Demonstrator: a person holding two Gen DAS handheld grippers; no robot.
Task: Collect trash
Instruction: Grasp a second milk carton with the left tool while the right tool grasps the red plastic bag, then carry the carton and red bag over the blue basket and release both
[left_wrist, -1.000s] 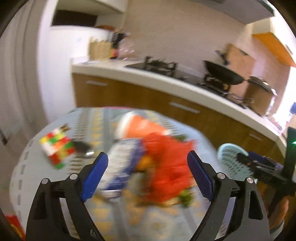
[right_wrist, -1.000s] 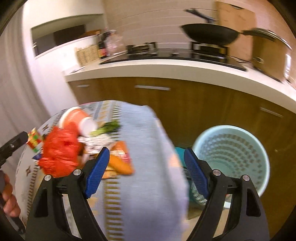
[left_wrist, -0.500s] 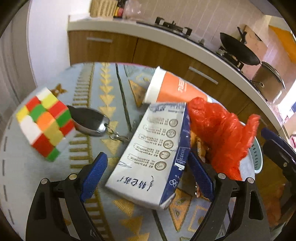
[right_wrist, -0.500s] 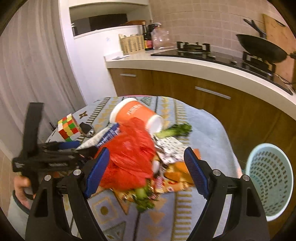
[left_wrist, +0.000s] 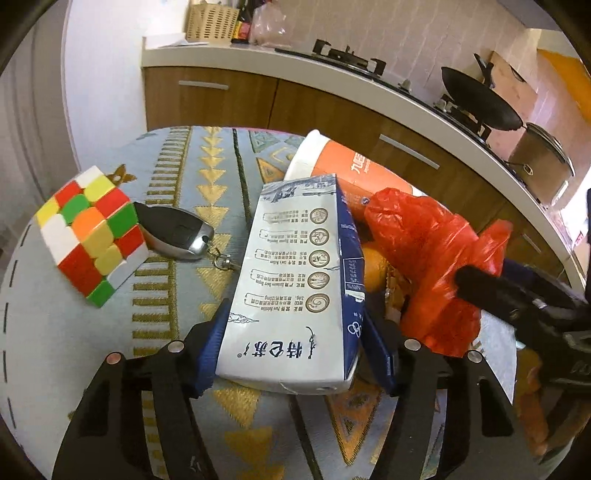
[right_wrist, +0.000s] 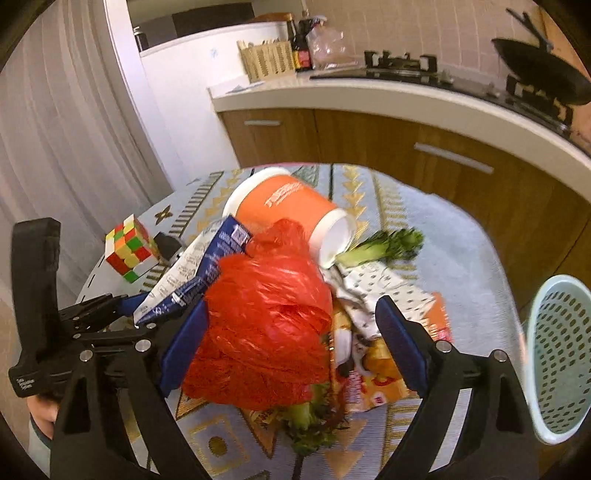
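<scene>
The left gripper (left_wrist: 291, 350) has its blue fingers (left_wrist: 210, 350) pressed against both sides of a white and blue carton (left_wrist: 295, 280), clamping its near end, while the carton's far end leans over the pile of trash on the desk (left_wrist: 177, 177), which wears a grey cloth with gold triangles. In the right wrist view the same carton (right_wrist: 192, 280) slants up from the left gripper (right_wrist: 147, 314) toward an orange paper cup (right_wrist: 288, 206) lying on its side with its white mouth turned to the right. The right gripper (right_wrist: 291, 332) is spread wide around a crumpled red plastic bag (right_wrist: 266, 314); its left finger sits against the bag's edge, and its right finger stands clear above a printed wrapper (right_wrist: 373, 295). Whether that left finger truly touches the bag I cannot tell. Under and beside the bag lie green leafy scraps (right_wrist: 310, 424) and an orange snack packet (right_wrist: 380, 373), and a leafy stalk (right_wrist: 384, 247) rests just beside the cup's mouth. On the left part of the desk a colour cube (left_wrist: 88, 232) sits touching a black car key (left_wrist: 173, 232). A pale blue mesh basket (right_wrist: 557, 362) stands off the desk's right edge, well apart from the pile
</scene>
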